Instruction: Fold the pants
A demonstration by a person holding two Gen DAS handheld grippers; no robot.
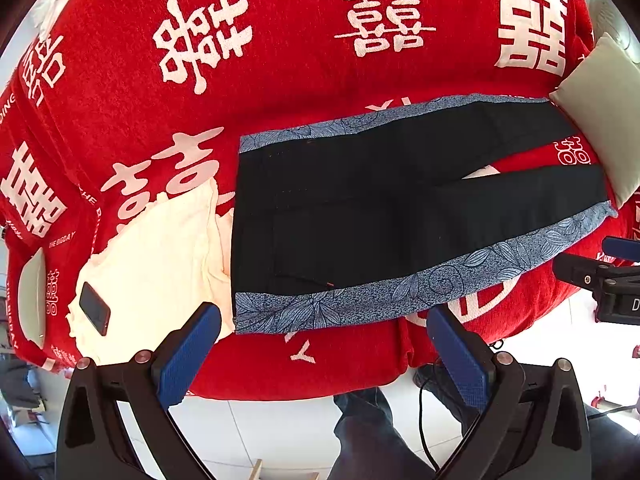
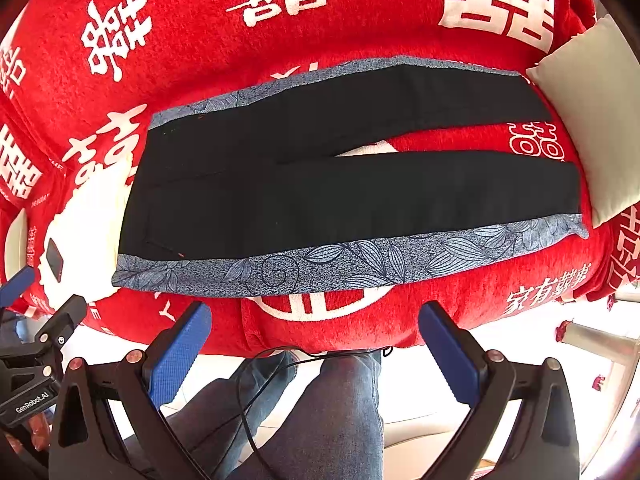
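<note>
At the bottom of each frame, the left gripper (image 1: pixel 324 344) and right gripper (image 2: pixel 316 340) gape wide, empty. Beyond, mid-frame, black pants with blue leaf-patterned side bands (image 2: pixel 352 196) lie flat, legs parted, on the red printed bed cover (image 2: pixel 192 52).

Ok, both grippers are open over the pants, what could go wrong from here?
The pants waistband overlaps the cream cloth, so the left gripper may pinch both. The phone on that cloth could be dragged. The leg cuffs lie against the pillow, which may snag the fold.

Black pants (image 2: pixel 340 184) with blue floral side stripes, flat, legs apart.
</note>
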